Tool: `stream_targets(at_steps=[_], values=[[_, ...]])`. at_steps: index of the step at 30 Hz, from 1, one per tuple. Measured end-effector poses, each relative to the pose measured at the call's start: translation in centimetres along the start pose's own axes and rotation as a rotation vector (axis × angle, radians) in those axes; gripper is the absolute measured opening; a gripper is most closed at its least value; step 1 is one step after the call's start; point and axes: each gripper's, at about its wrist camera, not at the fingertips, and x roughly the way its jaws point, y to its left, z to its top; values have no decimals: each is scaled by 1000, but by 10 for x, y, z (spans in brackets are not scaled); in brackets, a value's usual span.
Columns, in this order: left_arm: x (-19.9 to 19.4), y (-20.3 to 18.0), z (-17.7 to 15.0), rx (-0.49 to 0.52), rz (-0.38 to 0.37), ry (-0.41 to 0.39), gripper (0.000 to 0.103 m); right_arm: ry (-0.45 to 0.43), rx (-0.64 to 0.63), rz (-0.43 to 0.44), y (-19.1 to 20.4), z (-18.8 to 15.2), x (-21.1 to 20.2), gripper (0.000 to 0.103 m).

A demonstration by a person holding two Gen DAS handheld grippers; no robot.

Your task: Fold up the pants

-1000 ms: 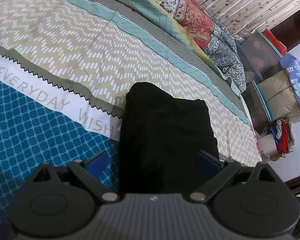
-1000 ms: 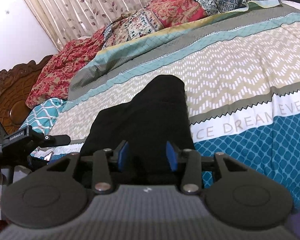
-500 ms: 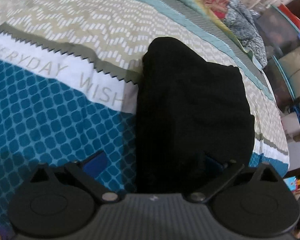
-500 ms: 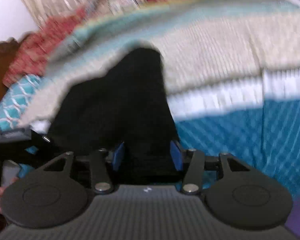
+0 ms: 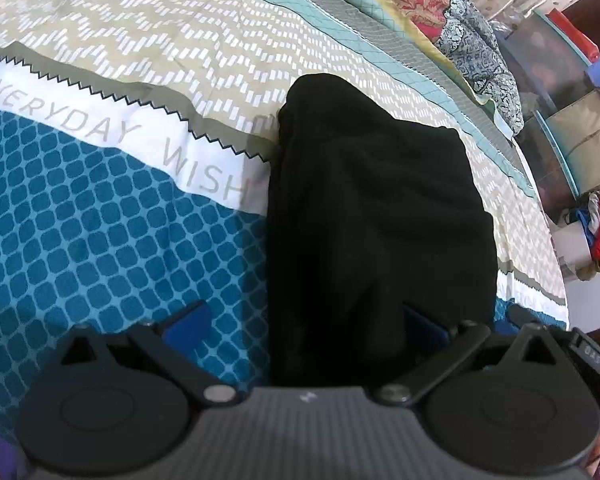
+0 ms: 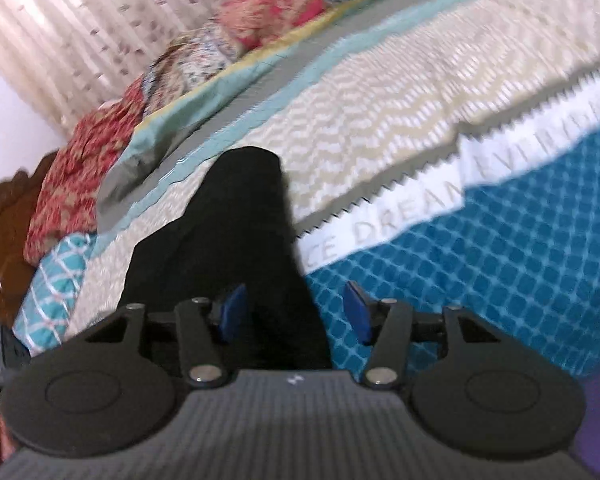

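Note:
The black pants [image 5: 372, 216] lie folded into a thick bundle on the patterned bedspread [image 5: 100, 240]. My left gripper [image 5: 304, 322] hangs just above their near end, wide open. Its left pad is over the teal cover and its right pad over the black cloth, with nothing gripped. In the right wrist view the pants [image 6: 236, 236] run away from me. My right gripper [image 6: 295, 314] straddles their right edge and its jaws are opening. One pad is over the cloth and the other over the teal cover, and neither presses on the cloth.
Floral pillows and blankets [image 5: 452, 12] line the far side of the bed below the curtains [image 6: 60, 20]. Storage boxes and bags [image 5: 572, 132] stand beyond the bed's right edge. A wooden headboard [image 6: 0, 232] is at the left in the right wrist view.
My left gripper has sunk closer to the pants and opened a little more. My right gripper's jaws have spread; it has rolled and shifted right, so one pad is now off the cloth.

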Motion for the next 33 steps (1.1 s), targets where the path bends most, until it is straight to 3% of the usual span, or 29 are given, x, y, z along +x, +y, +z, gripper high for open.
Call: stream_targets(at_steps=[3,11,33], values=[[2,0,0,-8,3,6,103,86,107,-44,-19,-3,12,57],[4,-2,-1,-5,0,0,103,65,447,91,-63,-10,10,57],[3,2,-2,4,-8,4,103,64,442,91,-61,-8,8,57]])
